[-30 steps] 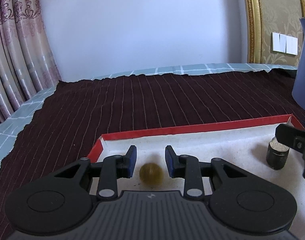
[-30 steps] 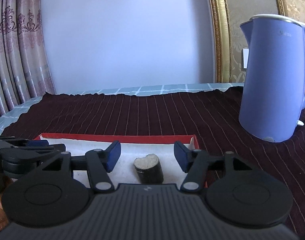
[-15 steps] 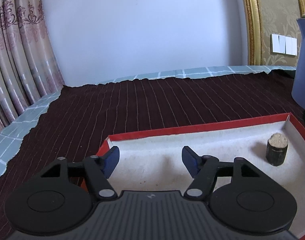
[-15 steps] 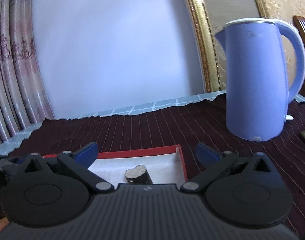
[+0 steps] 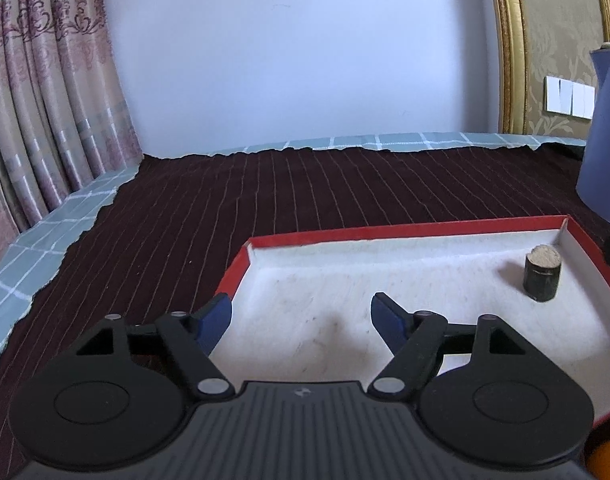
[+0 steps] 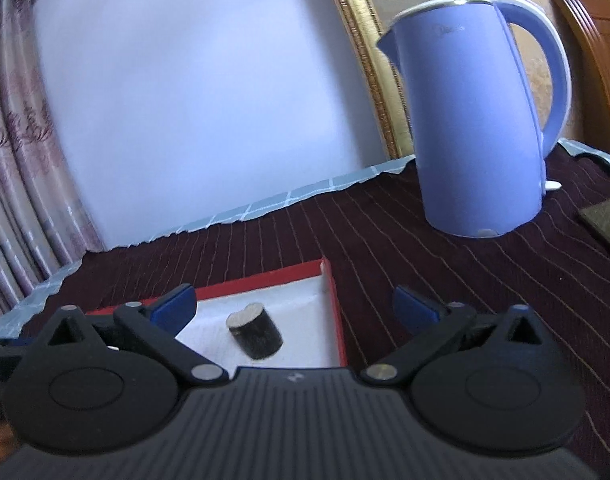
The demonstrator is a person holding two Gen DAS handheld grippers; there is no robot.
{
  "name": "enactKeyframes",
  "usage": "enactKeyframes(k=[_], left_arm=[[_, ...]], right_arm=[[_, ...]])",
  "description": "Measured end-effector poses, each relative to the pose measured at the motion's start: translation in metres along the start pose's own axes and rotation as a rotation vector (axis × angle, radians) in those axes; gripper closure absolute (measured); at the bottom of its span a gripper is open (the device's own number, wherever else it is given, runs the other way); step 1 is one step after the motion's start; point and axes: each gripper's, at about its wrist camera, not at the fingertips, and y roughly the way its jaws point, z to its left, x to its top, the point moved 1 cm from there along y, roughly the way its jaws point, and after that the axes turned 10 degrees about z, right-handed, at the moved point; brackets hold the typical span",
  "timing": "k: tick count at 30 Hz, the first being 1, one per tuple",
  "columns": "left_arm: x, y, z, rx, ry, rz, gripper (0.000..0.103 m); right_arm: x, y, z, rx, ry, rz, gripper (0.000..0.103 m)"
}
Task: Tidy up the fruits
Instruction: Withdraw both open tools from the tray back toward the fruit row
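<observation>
- A dark maroon cloth [image 5: 305,200] with thin pale stripes covers the surface; its torn-looking edge leaves a light blue checked cloth [image 5: 45,248] showing along the far side and the left side.
- Behind the surface stands a plain pale wall [image 5: 305,60]. Patterned pink curtains [image 5: 45,100] hang at the left, and a gold frame [image 5: 509,48] runs upright at the right, with a white switch plate [image 5: 569,98] on patterned wallpaper beyond it.
- One shallow tray [image 5: 385,234] with red walls and a white floor lies on the maroon cloth, near the grippers.
- One short dark cylinder piece [image 5: 541,276] with a pale cut top stands upright on the tray floor, near the far right corner, apart from both walls. In the right wrist view the same piece [image 6: 255,336] appears between and beyond the right gripper's fingers, touching neither.
- One blue electric kettle [image 6: 473,120] stands on the cloth, to the far right of the tray and well apart from it.
- One dark flat object [image 6: 607,224] lies at the right edge of the right wrist view; what it is cannot be told.
- Left gripper [image 5: 301,314]: jaws spread wide, holding nothing, hanging over the near left part of the tray, with its left fingertip [image 5: 215,314] by the tray's left wall.
- Right gripper [image 6: 295,306]: jaws spread very wide, holding nothing, over the tray's right end.
- Two grippers in all, each with blue pads.
</observation>
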Motion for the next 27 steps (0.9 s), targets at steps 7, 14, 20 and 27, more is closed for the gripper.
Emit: enactKeyframes(k=[7,14,20,27], left_arm=[[-0.016,-0.013,0.015,-0.015,-0.037,0.001,0.025],[-0.033,-0.021,0.03,-0.014,-0.081,0.009,0.025],[-0.047,-0.029,0.042,-0.033,-0.119,0.016,0.025],[-0.059,-0.039,0.046,-0.032,-0.114,0.012,0.025]], right_arm=[[-0.016,-0.011,0.02,-0.048,-0.129,-0.009,0.0],[-0.031,-0.033,0.025,-0.075,-0.158,-0.078,0.0],[-0.037,-0.047,0.021,-0.065,-0.119,-0.107,0.0],[-0.045,-0.06,0.017,-0.079,-0.084,-0.104,0.0]])
